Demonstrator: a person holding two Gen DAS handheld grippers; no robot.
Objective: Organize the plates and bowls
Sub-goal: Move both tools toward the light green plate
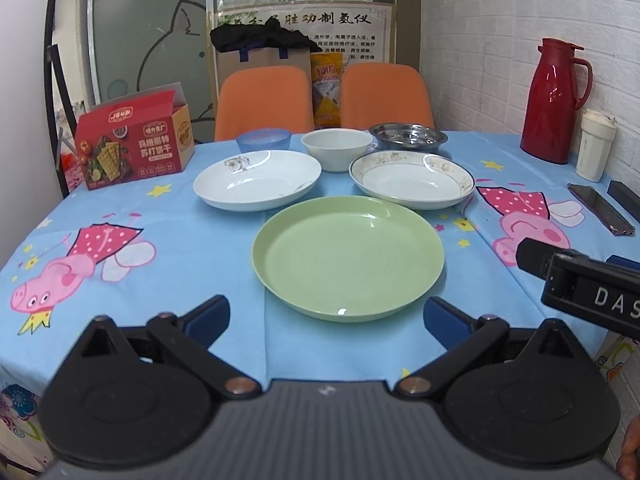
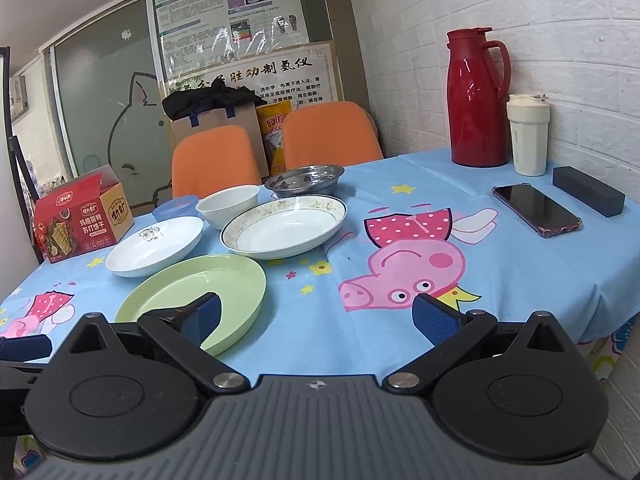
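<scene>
The left gripper [image 1: 326, 320] is held wide open above the near table edge, nothing between its blue pads [image 1: 208, 318]; the green plate [image 1: 348, 258] is seen just ahead of it, framed between the 2 fingers but not touched. The right gripper [image 2: 316, 316] is likewise spread open & empty, w/ its left pad [image 2: 204, 314] shown in front of the green plate's near rim; contact cannot be told from this view.

6 dishes are laid on the blue cartoon-pig tablecloth [image 1: 160, 208]. Behind the green plate, 2 deep white plates are set side by side: a plain white plate [image 1: 258, 180] w/ a small grey motif at left, and a gold-rimmed plate [image 1: 412, 180] w/ a speckled, worn border at right. Its near rim is seen just beside the green plate's far edge. A white bowl [image 1: 336, 148] is placed between & behind those 2, upright. A blue bowl [image 1: 263, 140] is found further left at the back, a steel dish [image 1: 408, 136] back right.

Elsewhere: a red cracker box [image 1: 134, 140] at far left, a red thermos [image 1: 554, 100] and a cream tumbler [image 1: 596, 146] by the brick wall at right, a phone [image 2: 536, 208] & a dark case [image 2: 588, 190] near the right table edge. 2 orange chairs [image 1: 264, 100] are stood behind the table.
</scene>
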